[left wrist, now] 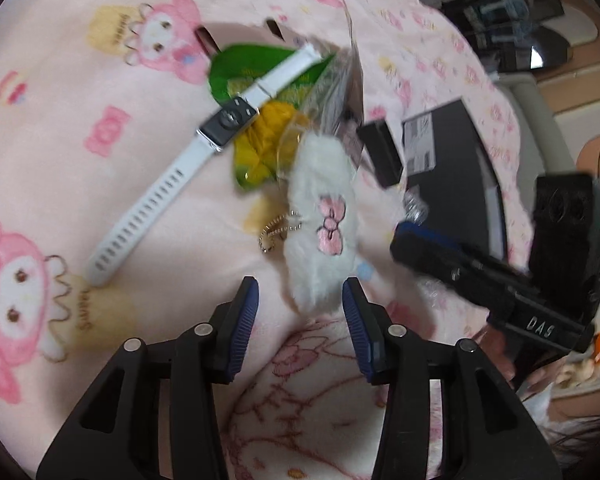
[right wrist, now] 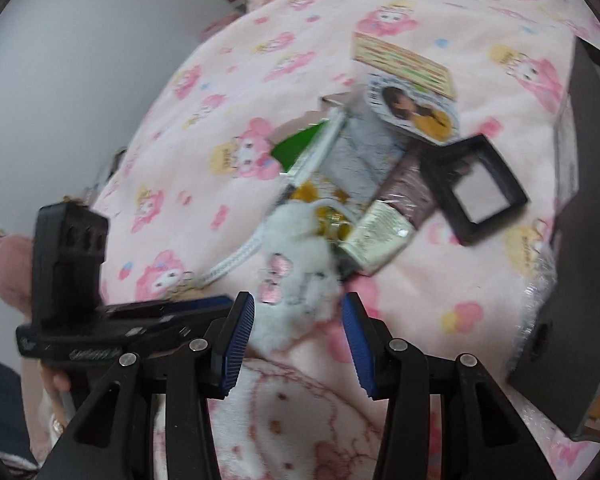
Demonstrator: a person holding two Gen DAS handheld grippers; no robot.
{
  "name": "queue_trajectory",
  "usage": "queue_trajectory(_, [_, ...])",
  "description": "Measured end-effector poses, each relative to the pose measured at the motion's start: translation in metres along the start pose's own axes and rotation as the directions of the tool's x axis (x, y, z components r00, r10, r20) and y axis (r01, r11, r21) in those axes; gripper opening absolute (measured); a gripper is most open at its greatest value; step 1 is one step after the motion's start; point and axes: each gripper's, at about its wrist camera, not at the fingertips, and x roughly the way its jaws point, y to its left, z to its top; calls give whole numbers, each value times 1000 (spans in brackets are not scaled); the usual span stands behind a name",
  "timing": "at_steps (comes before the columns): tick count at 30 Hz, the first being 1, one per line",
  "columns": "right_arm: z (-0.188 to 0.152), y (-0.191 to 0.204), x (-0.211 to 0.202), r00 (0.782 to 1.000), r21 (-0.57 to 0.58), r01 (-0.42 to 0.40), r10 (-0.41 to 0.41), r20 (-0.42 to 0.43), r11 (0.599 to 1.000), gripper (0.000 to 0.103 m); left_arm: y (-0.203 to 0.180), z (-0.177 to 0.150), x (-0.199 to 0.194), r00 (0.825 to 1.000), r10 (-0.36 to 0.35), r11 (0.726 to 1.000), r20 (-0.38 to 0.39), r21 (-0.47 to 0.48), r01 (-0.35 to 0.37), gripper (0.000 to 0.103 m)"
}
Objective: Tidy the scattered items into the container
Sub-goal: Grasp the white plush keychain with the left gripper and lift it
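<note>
A white fluffy plush charm (left wrist: 320, 232) with a pink bow and a bead chain lies on the pink blanket. Its lower end sits between the fingertips of my left gripper (left wrist: 300, 308), which is open, with a gap beside the left pad. My right gripper (right wrist: 298, 320) is also open, and the plush charm (right wrist: 300, 264) lies just ahead between its fingers. The right gripper (left wrist: 428, 240) reaches in beside the plush's right side. A white-strapped watch (left wrist: 168, 184) lies across a green and yellow snack packet (left wrist: 260, 92). The left gripper (right wrist: 168, 312) shows at the left.
A black square frame box (right wrist: 476, 184), a photo card (right wrist: 416, 112), a printed carton (right wrist: 404, 60) and small packets (right wrist: 376, 236) are piled behind the plush. A dark flat box (left wrist: 456, 152) with a label lies at the right. A large dark box (right wrist: 584, 220) with bubble wrap stands at the right edge.
</note>
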Motion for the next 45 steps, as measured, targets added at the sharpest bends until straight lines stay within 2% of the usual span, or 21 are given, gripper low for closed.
queue_trajectory(1, [1, -1, 1, 999, -8, 34, -34, 1, 999, 42, -1, 0, 4, 1000, 11, 1000, -7, 1, -11, 43])
queue_trajectory(4, [2, -6, 3, 998, -2, 62, -62, 0, 998, 42, -2, 4, 13, 1000, 5, 1000, -19, -5, -5, 17])
queue_trajectory(6, [2, -7, 6, 998, 1, 63, -63, -6, 998, 42, -1, 7, 10, 1000, 20, 1000, 4, -16, -20, 16])
queue_trajectory(9, [5, -6, 6, 997, -9, 74, -74, -3, 997, 42, 9, 14, -10, 995, 61, 997, 84, -62, -56, 16])
queue_trajectory(11, [11, -4, 6, 998, -13, 66, -65, 3, 998, 42, 15, 21, -30, 980, 111, 991, 168, -93, -96, 16])
queue_trajectory(12, [15, -5, 7, 999, -7, 48, -48, 4, 999, 42, 18, 23, -38, 974, 116, 990, 197, -107, -97, 16])
queue_trajectory(13, [20, -5, 9, 1000, 8, 20, -20, 6, 1000, 42, 20, 22, -46, 972, 88, 991, 217, -117, -63, 20])
queue_trajectory(14, [24, -5, 10, 1000, 21, -6, 6, 12, 1000, 42, 22, 20, -48, 974, 57, 992, 218, -122, -31, 24])
queue_trajectory(16, [34, -3, 16, 999, 26, -25, 25, 22, 999, 42, 25, 12, -45, 980, -14, 991, 197, -129, 41, 48])
queue_trajectory(19, [36, 0, 31, 1000, 3, -12, 12, -5, 1000, 42, 24, 5, -20, 991, -4, 991, 135, -132, 22, 50])
queue_trajectory(22, [29, -5, 42, 999, 14, 0, 0, -33, 1000, 42, 28, 12, 0, 991, 20, 989, 133, -145, 0, 47])
queue_trajectory(24, [23, -8, 48, 999, 18, -1, 1, -32, 1000, 42, 27, 18, 4, 989, 34, 988, 145, -152, -12, 39])
queue_trajectory(25, [21, -8, 48, 1000, 14, -3, 3, -29, 1000, 43, 26, 22, 9, 989, 17, 988, 148, -155, 6, 30])
queue_trajectory(26, [21, -8, 48, 1000, 9, -7, 8, -27, 1000, 43, 25, 23, 11, 990, 3, 987, 144, -161, 21, 28])
queue_trajectory(28, [21, -7, 46, 999, 7, -40, 40, -34, 999, 41, 17, 23, 13, 989, 32, 987, 146, -161, -8, 26])
queue_trajectory(32, [16, -4, 37, 998, -12, -47, 46, -47, 999, 40, 14, 16, 1, 988, 16, 990, 155, -142, 7, 25])
queue_trajectory(35, [10, -14, 35, 997, 35, -61, 63, -47, 998, 40, 18, 15, 3, 992, 1, 989, 128, -147, 18, 25])
queue_trajectory(37, [5, -24, 47, 994, 78, -54, 61, -86, 996, 40, 19, 14, 13, 995, -7, 986, 96, -164, 22, 24])
queue_trajectory(38, [3, -28, 50, 991, 101, -75, 85, -100, 992, 40, 17, 12, 13, 996, -11, 986, 92, -163, 26, 19])
queue_trajectory(39, [0, -29, 51, 987, 123, -100, 114, -111, 987, 39, 12, 10, 12, 996, -16, 988, 93, -154, 30, 19])
queue_trajectory(45, [3, -6, 3, 989, 40, -149, 149, -1, 988, 37, -21, 6, -8, 990, -7, 996, 142, -90, 20, 16])
